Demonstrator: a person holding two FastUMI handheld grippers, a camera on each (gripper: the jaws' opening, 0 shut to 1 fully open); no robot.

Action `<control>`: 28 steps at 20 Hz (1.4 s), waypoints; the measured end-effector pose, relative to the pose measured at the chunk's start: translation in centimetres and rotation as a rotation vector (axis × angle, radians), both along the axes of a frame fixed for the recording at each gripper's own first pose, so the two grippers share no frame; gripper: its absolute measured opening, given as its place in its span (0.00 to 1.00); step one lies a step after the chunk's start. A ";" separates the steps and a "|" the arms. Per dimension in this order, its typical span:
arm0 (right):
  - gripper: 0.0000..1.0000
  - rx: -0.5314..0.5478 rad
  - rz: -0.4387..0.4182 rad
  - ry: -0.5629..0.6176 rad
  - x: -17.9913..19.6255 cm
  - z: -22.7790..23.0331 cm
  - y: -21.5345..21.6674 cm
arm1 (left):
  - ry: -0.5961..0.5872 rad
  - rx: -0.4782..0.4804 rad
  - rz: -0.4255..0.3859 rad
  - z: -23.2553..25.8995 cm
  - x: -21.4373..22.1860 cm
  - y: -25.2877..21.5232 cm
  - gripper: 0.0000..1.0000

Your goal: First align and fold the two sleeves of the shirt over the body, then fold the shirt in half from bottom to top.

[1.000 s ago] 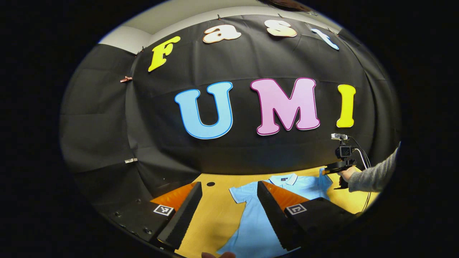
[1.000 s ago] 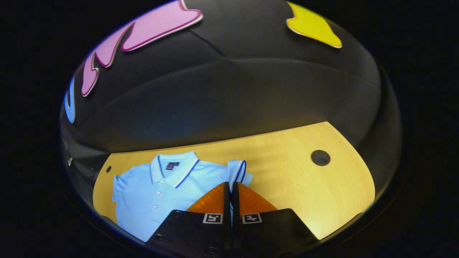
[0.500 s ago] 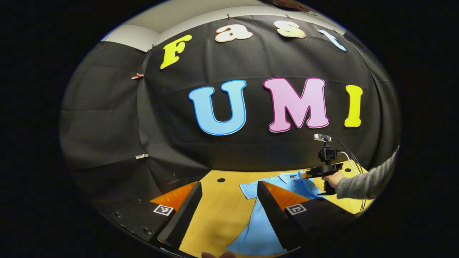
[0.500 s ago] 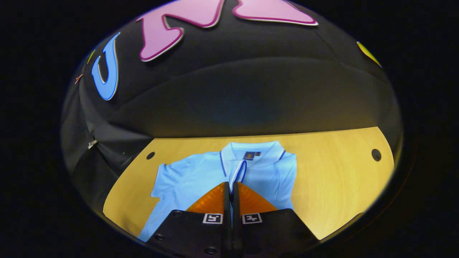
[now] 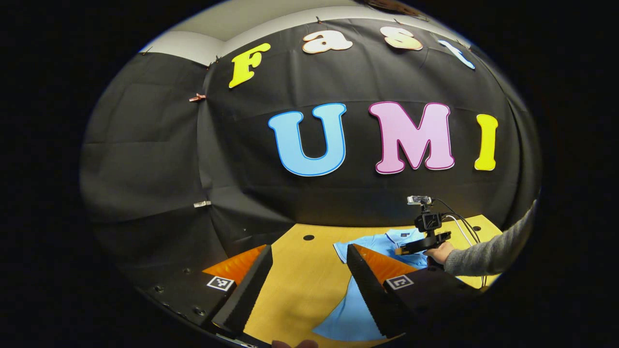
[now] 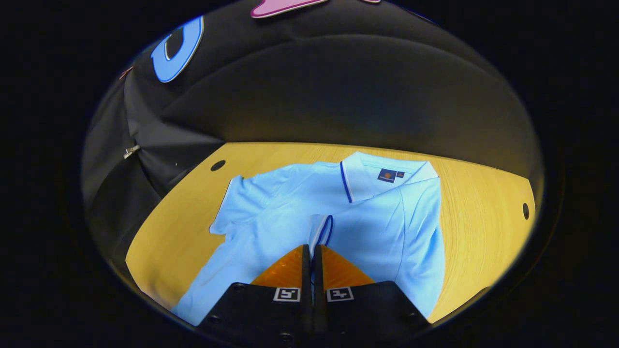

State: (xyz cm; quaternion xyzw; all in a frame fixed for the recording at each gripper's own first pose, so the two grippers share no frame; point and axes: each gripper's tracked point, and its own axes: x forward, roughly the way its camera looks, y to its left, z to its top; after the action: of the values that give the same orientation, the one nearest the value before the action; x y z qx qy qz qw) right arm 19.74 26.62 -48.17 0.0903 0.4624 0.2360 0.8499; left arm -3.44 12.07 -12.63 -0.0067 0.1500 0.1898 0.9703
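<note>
Light-blue shirt [image 6: 271,217] lies flat on the yellow worktop [image 6: 483,193]. The right tool [image 6: 312,249] pinches a sleeve [image 6: 320,228] over the shirt's body. The left tool [image 5: 309,263] hangs open above the worktop, touching nothing.

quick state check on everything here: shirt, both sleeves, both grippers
shirt: flat on the table, collar up, bottom not folded
right sleeve: pinched at the cuff, carried over the body
left sleeve: spread out, unfolded
right gripper: shut on the cuff
left gripper: open, holding nothing
</note>
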 end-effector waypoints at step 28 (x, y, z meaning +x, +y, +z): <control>0.92 0.102 -0.060 -0.346 -2.2 13.9 -0.9 | -0.026 -0.004 -0.069 0.6 1.5 0.6 0.98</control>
State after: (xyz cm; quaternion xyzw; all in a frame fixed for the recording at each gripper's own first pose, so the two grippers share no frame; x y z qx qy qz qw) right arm 17.56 25.69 -34.29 0.1050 0.2937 0.2457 0.9178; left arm -1.97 12.62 -12.06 -0.0059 0.1377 0.1559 0.9781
